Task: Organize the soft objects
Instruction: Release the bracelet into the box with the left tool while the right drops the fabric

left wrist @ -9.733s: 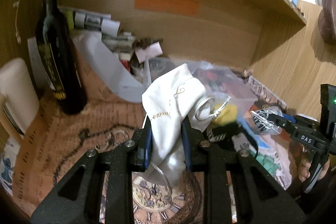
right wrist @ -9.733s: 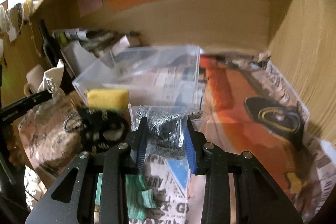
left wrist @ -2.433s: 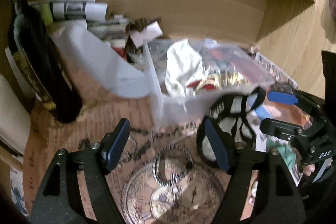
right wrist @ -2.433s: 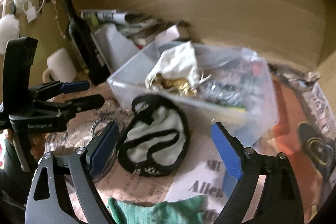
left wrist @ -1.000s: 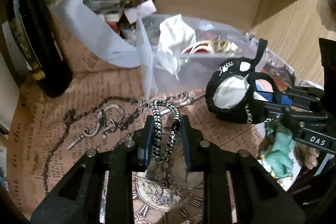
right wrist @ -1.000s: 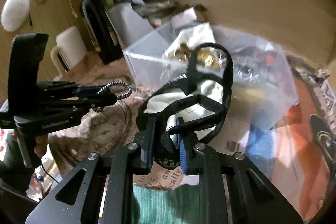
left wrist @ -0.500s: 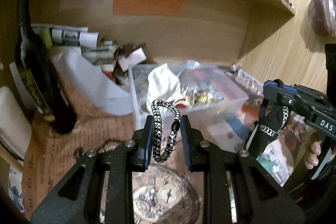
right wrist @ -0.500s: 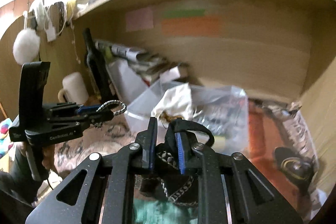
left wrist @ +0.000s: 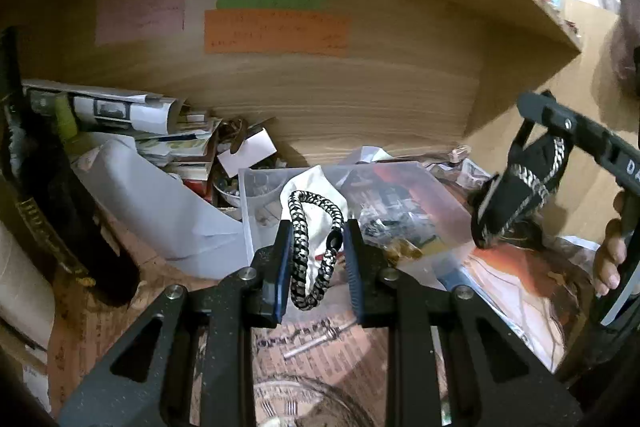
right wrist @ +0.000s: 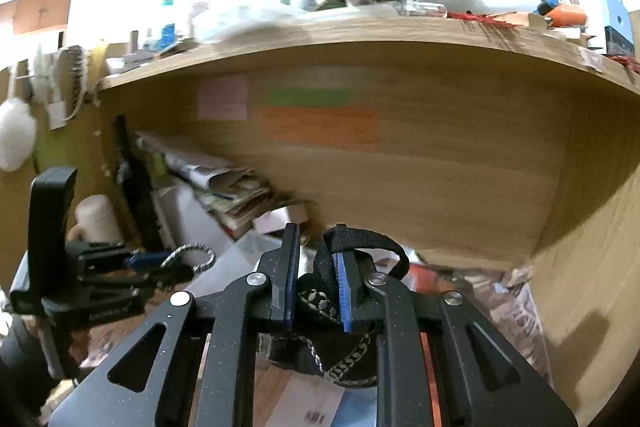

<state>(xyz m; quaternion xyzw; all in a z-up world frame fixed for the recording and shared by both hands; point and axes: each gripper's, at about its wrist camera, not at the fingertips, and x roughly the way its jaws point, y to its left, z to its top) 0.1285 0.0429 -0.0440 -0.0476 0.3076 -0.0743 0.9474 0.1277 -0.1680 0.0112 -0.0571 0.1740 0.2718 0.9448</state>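
My left gripper (left wrist: pixel 314 261) is shut on a black-and-silver braided cord loop (left wrist: pixel 304 251) and holds it up in front of the clear plastic bin (left wrist: pixel 256 211). The bin holds a white cloth (left wrist: pixel 316 187), gold bits and a foil pack. My right gripper (right wrist: pixel 316 279) is shut on a black sleep mask (right wrist: pixel 352 307) by its strap; the mask hangs below the fingers. In the left wrist view the mask (left wrist: pixel 516 195) hangs to the right of the bin, above the newspaper. The left gripper with the cord (right wrist: pixel 188 261) shows at the left of the right wrist view.
A dark wine bottle (left wrist: pixel 44 187) stands at the left, with a cream mug (right wrist: pixel 94 219) beside it. Rolled papers and a white sheet (left wrist: pixel 160 195) lie behind the bin. The wooden shelf (right wrist: pixel 360 39) overhangs the alcove. Newspaper (left wrist: pixel 520 279) covers the surface.
Both grippers have risen and tilted upward. The cord loop has moved closer to the bin. The mask has lifted higher on the right, and the right wrist view now looks at the shelf top.
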